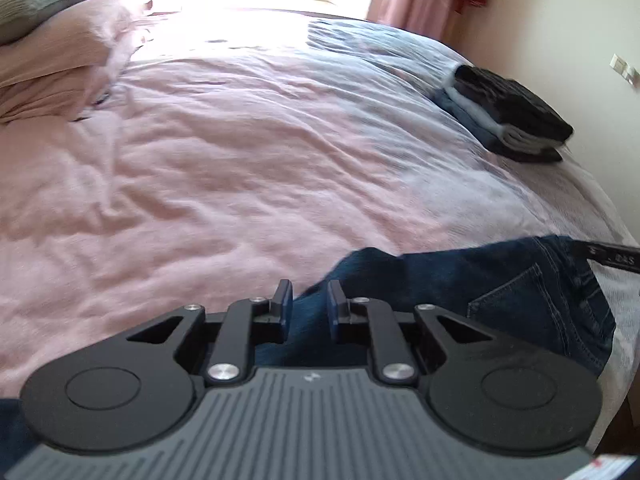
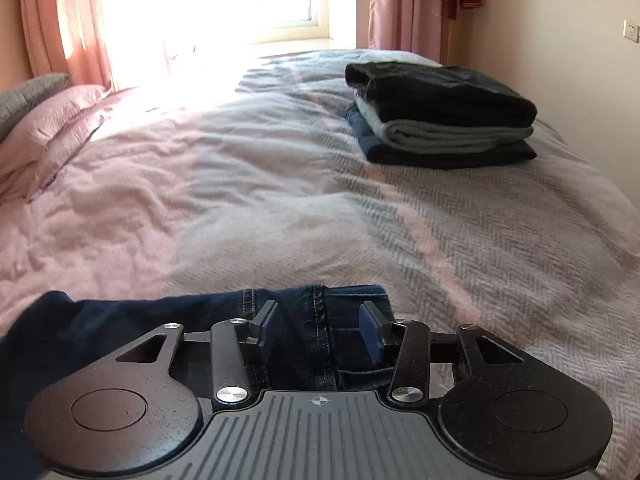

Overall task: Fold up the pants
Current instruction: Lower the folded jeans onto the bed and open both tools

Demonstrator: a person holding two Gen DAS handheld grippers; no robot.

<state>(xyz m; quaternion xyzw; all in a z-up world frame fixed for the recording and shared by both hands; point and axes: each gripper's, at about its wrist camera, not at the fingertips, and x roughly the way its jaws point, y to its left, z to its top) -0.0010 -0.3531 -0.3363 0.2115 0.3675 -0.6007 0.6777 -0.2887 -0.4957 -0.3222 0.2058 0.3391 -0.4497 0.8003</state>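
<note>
A: Where do the jeans (image 2: 168, 320) sit at this moment?

B: They lie at the near edge of the bed (image 2: 280, 184), dark denim spread across the pink and grey cover. Both wrist cameras look down on them. A stack of folded clothes (image 2: 440, 116) sits well apart, far over toward the wall side.

A: And the two tools?

B: The right hand-held gripper (image 2: 318, 334) has its jaws spread, with a seamed part of the denim lying between them; the pads do not press on the cloth. The left hand-held gripper (image 1: 308, 310) has its jaws drawn near to each other, yet a gap shows between the blue pads. Denim lies beneath that gap, and whether any of it is pinched cannot be told from this view.

A: So which step is this?

B: It looks like an early one: the pants seem loosely laid out, not yet doubled over, and the tools appear to be taking their places along the fabric.

A: What would the next move need?

B: Likely a firm pinch by each tool on an edge of the denim, then a lift and carry across so one half lands evenly on the other.
</note>
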